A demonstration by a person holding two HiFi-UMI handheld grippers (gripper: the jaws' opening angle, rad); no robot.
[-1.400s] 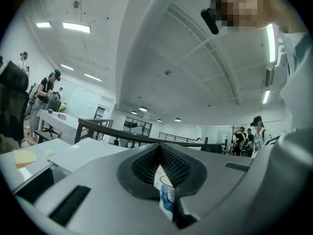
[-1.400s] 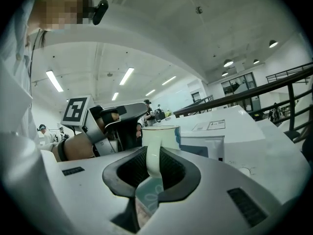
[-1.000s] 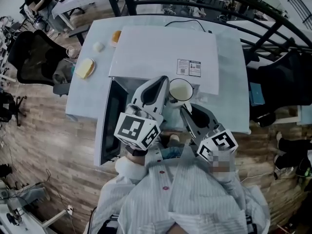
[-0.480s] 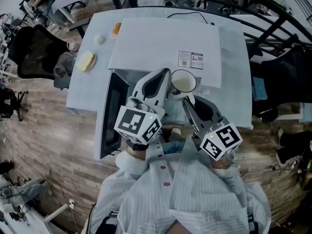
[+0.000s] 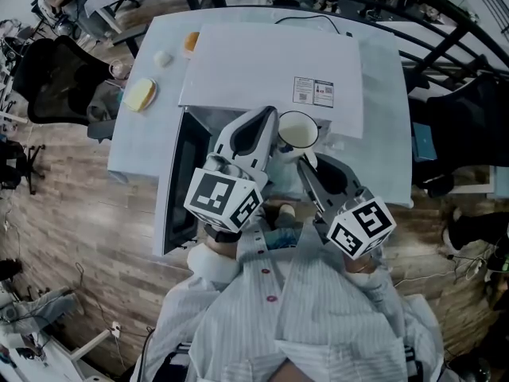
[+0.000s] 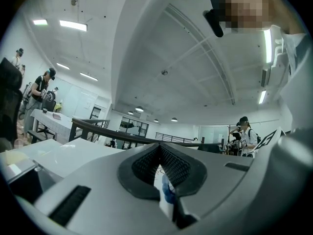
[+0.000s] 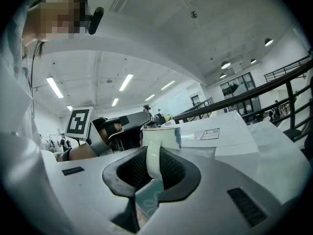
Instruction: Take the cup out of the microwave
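A white cup (image 5: 296,130) hangs just in front of the white microwave (image 5: 270,62), whose door (image 5: 179,189) stands swung open to the left. My right gripper (image 5: 305,164) is shut on the cup's handle (image 7: 152,160), which runs up between the pads to the cup body (image 7: 161,133) in the right gripper view. The left gripper (image 5: 269,118) lies close along the cup's left side with its jaws together and nothing between them (image 6: 160,148). The microwave's inside is hidden behind the grippers.
The microwave stands on a pale table (image 5: 382,94). At the table's left end lie a yellow food item (image 5: 139,95), a small white one (image 5: 162,57) and an orange one (image 5: 191,41). A black office chair (image 5: 56,78) stands left of the table, and a dark railing (image 5: 413,6) runs behind.
The head view has shifted slightly. Both grippers and the cup keep their places in front of the microwave.
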